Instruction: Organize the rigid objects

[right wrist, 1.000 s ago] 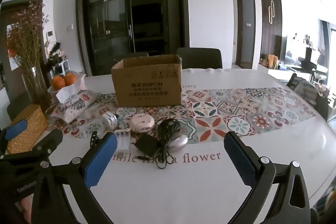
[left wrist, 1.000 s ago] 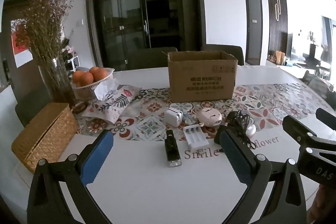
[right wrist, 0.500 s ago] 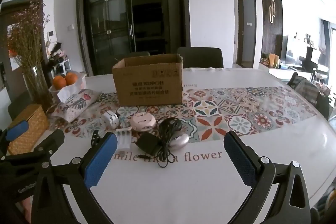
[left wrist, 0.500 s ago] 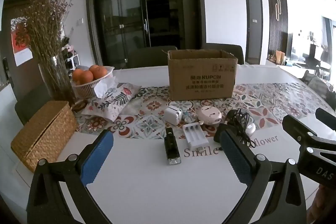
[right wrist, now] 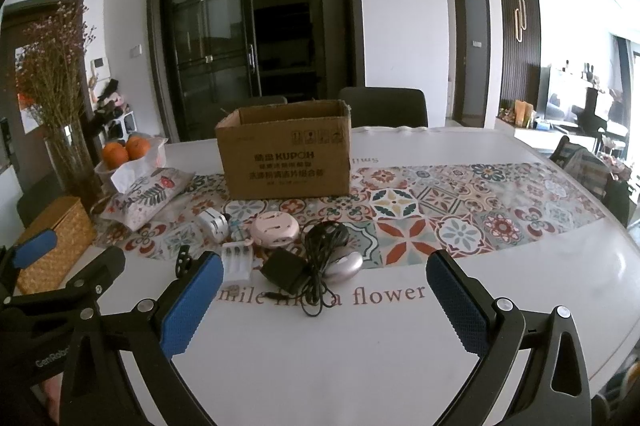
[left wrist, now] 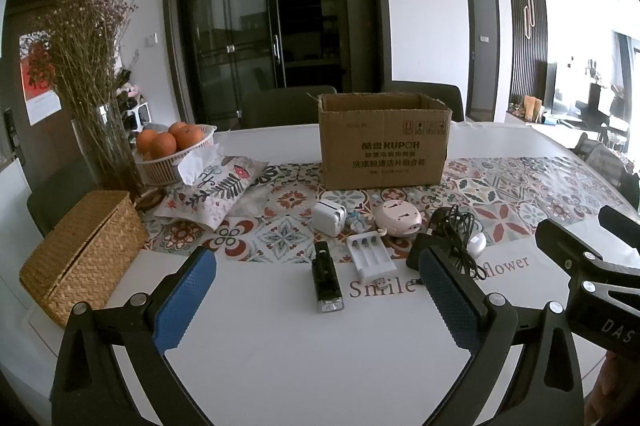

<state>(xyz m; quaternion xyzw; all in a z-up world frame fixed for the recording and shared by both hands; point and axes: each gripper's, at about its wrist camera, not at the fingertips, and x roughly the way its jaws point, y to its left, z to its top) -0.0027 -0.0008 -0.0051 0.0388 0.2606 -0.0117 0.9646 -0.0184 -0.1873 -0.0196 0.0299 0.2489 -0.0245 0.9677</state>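
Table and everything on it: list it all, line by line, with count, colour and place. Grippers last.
table: 1, white, patterned runner across it
box: 1, brown cardboard, open top, on the runner, centre back
flashlight: 1, black, nearest the left gripper
battery charger: 1, white, right of the flashlight
plug: 1, white, in front of the box
round device: 1, pink, right of the plug
adapter: 1, black, with tangled cable
mouse: 1, silver, under the cable
tissue pouch: 1, floral, left of the box
oranges: several, in a white basket
vase: 1, glass, dried flowers, far left
wicker box: 1, tan, left edge
left gripper: blue pads, open
right gripper: blue pads, open
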